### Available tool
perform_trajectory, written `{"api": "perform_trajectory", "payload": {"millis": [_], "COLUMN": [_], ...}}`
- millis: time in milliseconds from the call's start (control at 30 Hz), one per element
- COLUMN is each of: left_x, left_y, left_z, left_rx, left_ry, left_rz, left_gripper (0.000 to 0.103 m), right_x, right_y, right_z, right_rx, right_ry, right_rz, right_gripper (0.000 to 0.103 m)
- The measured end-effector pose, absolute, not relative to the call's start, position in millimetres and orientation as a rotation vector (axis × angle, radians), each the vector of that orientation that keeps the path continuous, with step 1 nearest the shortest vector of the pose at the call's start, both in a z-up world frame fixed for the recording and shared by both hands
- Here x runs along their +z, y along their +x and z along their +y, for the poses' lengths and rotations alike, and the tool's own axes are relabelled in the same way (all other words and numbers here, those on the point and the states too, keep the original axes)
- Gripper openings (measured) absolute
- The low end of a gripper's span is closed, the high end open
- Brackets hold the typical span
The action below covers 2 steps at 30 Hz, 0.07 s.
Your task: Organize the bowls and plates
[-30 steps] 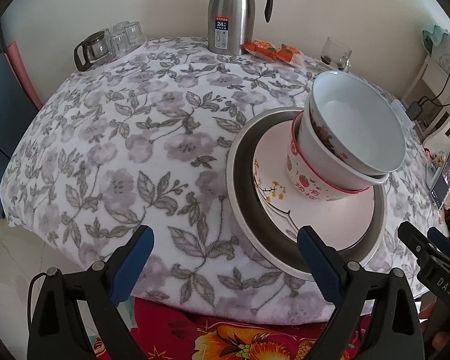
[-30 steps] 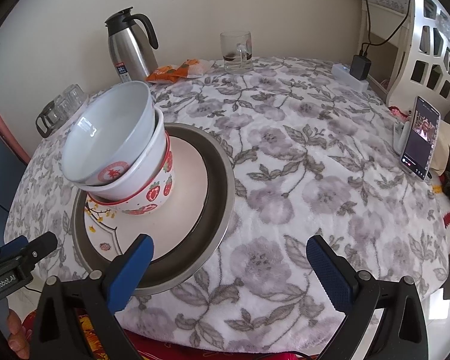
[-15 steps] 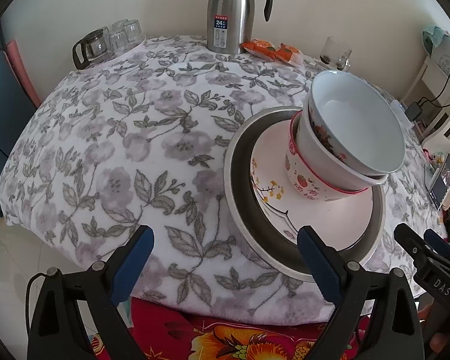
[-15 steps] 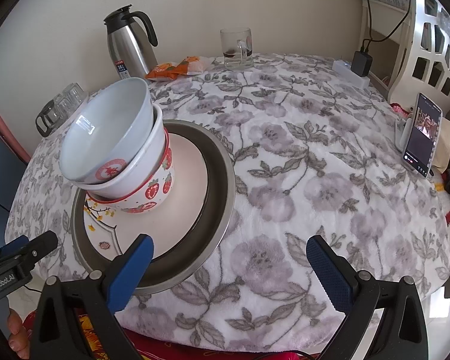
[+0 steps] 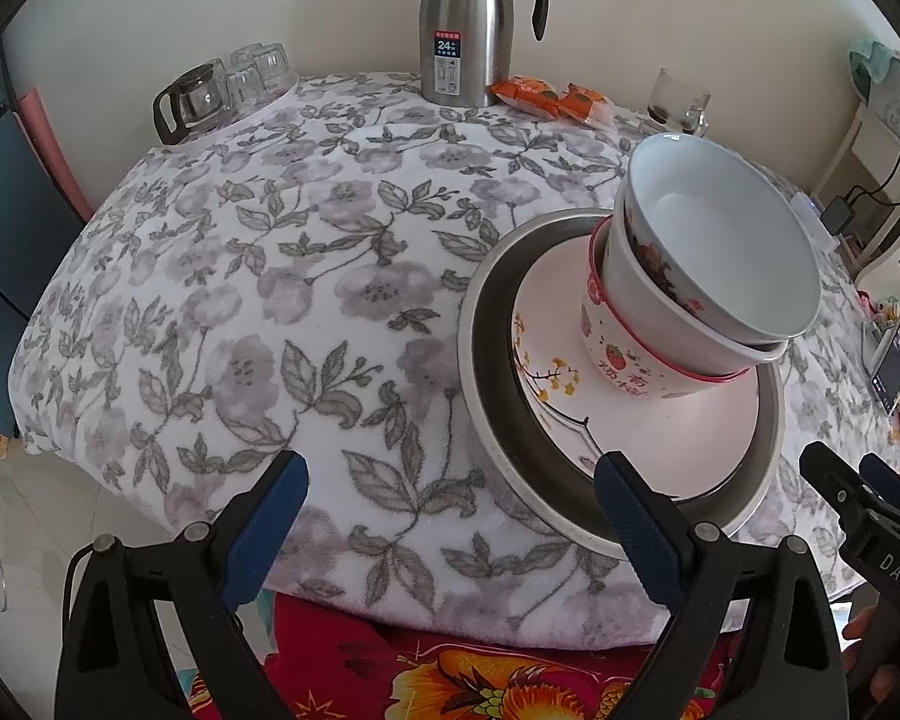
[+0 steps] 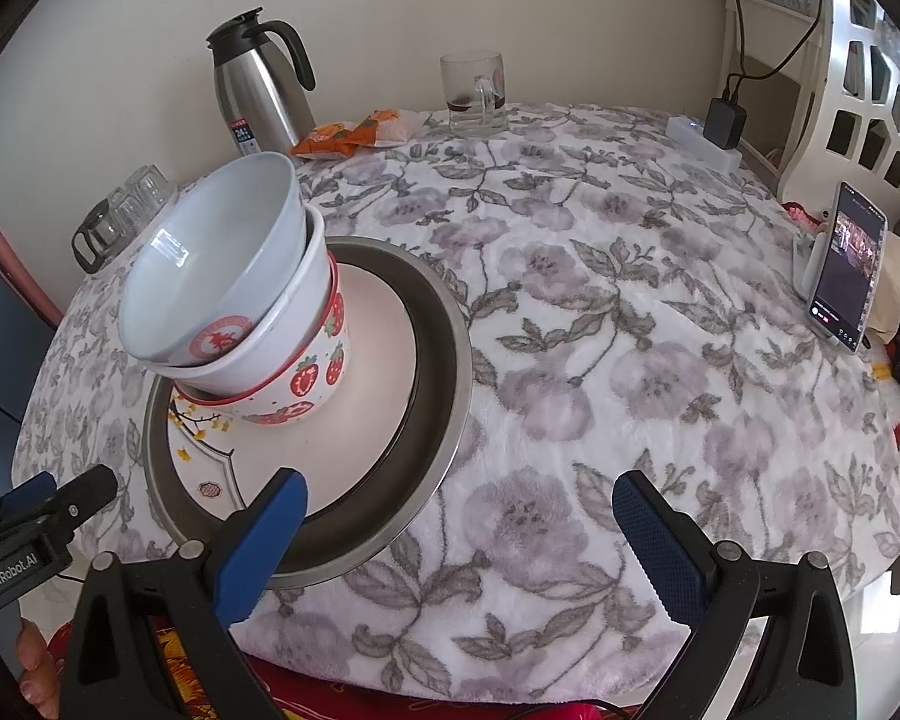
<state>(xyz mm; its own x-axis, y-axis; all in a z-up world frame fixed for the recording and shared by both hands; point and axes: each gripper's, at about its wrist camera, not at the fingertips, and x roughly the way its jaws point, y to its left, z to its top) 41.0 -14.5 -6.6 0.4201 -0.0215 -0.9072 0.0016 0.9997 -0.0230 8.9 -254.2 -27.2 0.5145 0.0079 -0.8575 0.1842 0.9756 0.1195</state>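
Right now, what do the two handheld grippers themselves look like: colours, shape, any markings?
Both match: black angular frames with silver pivot screws and blue textured finger pads. The left gripper shows a thin black cable on its left side; seen from the right wrist, its body reads "GenRobot.AI". The right gripper, seen from the left wrist, carries "DAS" lettering.

Cream wall [image 5: 330,0] behind floral-clothed table [image 5: 270,276]; white lattice shelf [image 6: 858,90] right; pale tiled floor [image 5: 36,516].

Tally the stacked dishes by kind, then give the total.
Bowls: 3, nested and tilted: white top bowl, white middle bowl, strawberry bowl.
Plates: 1, the pink plate under the bowls.
Metal pans: 1, the pan holding the plate.
Total: 5
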Motion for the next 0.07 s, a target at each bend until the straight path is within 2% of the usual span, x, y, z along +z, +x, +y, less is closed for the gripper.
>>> {"api": "perform_trajectory", "payload": {"millis": [67], "left_x": [-6.7], "left_y": [40.9], "left_z": [-13.9], "left_rx": [-0.010], "left_ry": [-0.017], "left_rz": [1.138], "left_gripper": [0.096], "right_x": [-27.1], "right_y": [8.9], "right_z": [-254.2], "right_rx": [-0.106], "right_ry": [0.205], "right_rz": [1.028], "right_gripper": [0.103]}}
